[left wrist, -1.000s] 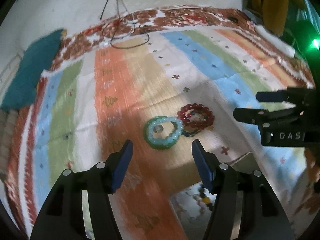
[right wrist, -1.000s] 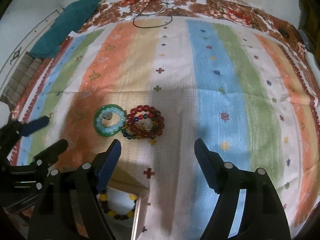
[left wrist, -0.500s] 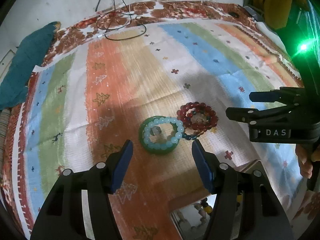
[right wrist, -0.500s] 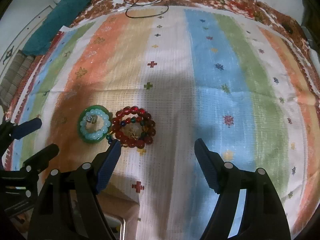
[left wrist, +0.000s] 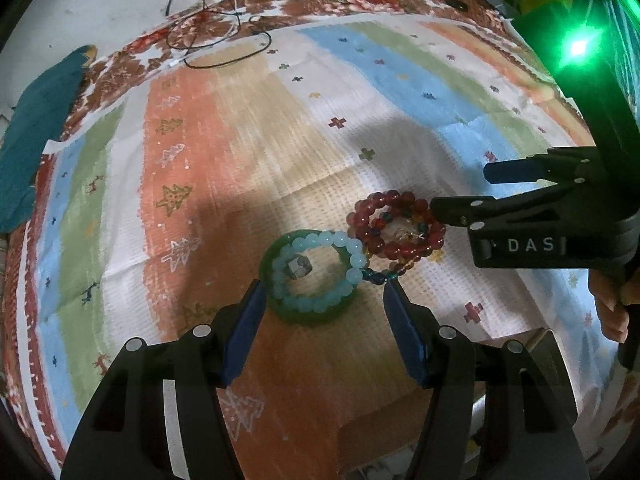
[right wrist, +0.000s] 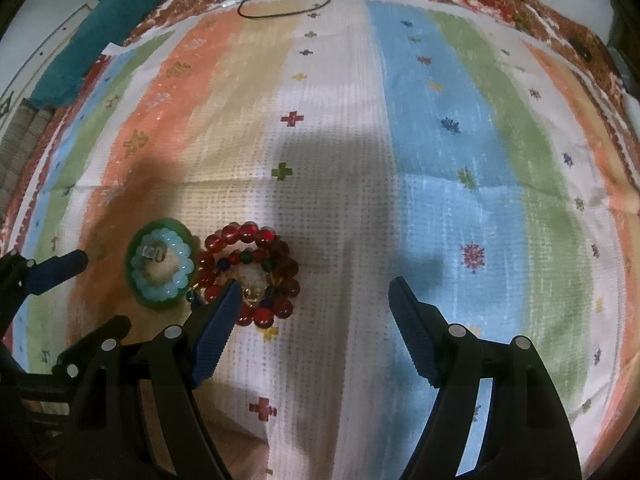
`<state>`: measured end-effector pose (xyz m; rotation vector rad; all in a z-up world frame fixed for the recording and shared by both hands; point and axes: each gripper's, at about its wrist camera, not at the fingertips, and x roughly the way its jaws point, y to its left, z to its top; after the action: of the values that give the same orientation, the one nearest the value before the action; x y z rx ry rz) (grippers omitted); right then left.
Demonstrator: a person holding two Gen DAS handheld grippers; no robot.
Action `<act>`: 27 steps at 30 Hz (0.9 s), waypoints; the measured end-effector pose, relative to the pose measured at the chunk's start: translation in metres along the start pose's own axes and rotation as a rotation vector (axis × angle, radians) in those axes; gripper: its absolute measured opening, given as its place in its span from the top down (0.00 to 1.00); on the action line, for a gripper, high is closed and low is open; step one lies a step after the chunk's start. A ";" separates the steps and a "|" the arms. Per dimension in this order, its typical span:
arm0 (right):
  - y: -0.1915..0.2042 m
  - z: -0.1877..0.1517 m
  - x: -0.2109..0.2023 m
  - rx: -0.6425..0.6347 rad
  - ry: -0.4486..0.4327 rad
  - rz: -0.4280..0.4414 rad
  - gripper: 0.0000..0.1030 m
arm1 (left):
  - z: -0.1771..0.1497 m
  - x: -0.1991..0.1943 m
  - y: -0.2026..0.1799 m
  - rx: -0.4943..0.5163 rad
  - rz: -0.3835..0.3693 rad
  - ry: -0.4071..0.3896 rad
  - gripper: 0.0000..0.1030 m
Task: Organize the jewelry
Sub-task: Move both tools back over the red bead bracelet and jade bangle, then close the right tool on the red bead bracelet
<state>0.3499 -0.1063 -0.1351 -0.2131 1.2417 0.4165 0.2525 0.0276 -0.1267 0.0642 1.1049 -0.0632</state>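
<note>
Centre of the left wrist view, a green bangle (left wrist: 306, 314) lies flat on the striped cloth (left wrist: 248, 152), a pale aqua bead bracelet (left wrist: 320, 268) resting on top of it and a small silvery piece (left wrist: 298, 268) inside the ring. Touching its right side is a coil of red bead bracelets (left wrist: 396, 226), with a short run of dark blue beads (left wrist: 378, 276) below the join. The left gripper (left wrist: 322, 328) hovers right over the bangle, jaws spread wide either side of it, nothing held. In from the right edge comes the right gripper (left wrist: 460, 188), just beside the red coil, jaws parted and empty. In the right wrist view, the right gripper (right wrist: 314, 328) has one blue pad (right wrist: 216, 330) overlapping the red coil's lower edge; whether it touches I cannot tell. Upper left, a teal cloth (right wrist: 108, 28); top centre, a black cable (right wrist: 280, 0). A hand (left wrist: 610, 304) shows at the right edge.
</note>
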 end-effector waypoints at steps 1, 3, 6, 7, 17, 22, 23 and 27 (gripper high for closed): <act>0.000 0.000 0.002 -0.003 0.001 -0.005 0.26 | 0.000 0.002 0.001 0.002 0.001 0.004 0.41; 0.001 0.002 0.006 -0.007 0.005 -0.007 0.27 | 0.001 0.006 0.002 0.002 0.002 0.009 0.41; 0.001 0.004 0.009 -0.009 0.009 -0.005 0.27 | 0.002 0.014 0.004 0.002 -0.001 0.021 0.41; 0.002 0.005 0.011 -0.014 0.010 -0.005 0.27 | 0.002 0.016 0.005 0.002 -0.003 0.024 0.41; 0.005 0.010 0.028 -0.032 0.031 -0.022 0.42 | 0.006 0.037 0.002 0.034 -0.015 0.048 0.46; 0.010 0.007 0.032 -0.061 0.034 -0.023 0.44 | 0.008 0.044 0.001 0.039 -0.029 0.053 0.53; 0.011 0.006 0.032 -0.063 0.033 -0.021 0.46 | 0.009 0.045 0.001 0.040 -0.032 0.054 0.56; 0.007 0.006 0.032 -0.062 0.031 -0.013 0.55 | 0.010 0.047 0.002 0.040 -0.037 0.052 0.70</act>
<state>0.3603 -0.0913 -0.1626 -0.2811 1.2581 0.4420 0.2831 0.0282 -0.1640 0.0817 1.1574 -0.1174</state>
